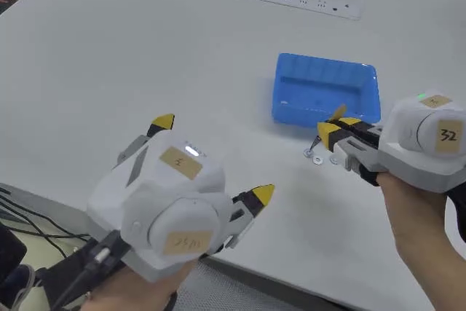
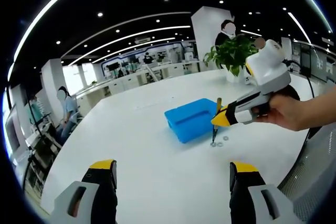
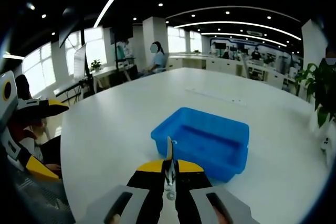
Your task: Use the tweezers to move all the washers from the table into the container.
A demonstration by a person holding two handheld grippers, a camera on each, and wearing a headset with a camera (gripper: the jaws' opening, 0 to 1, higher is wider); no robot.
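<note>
The left gripper sits low and closest, held in a hand at the near edge of the table, well to the near left of the blue container. Its yellow-tipped jaws stand wide apart with nothing between them, and they aim across the table towards the container.

The right gripper comes in from the right, gripped by a hand and lying roughly level just in front of the container's near wall. Its jaws are pressed together on the tweezers. In the left gripper view the tweezers stand nearly upright. Their long axis runs from a brownish upper end above the jaws down to tips that meet the table.

The washers lie on the table in a small cluster just in front of the container, beside the tweezer tips. Whether the tips touch one cannot be told. In the right gripper view the tweezers rise between the closed jaws, with the container just beyond.
</note>
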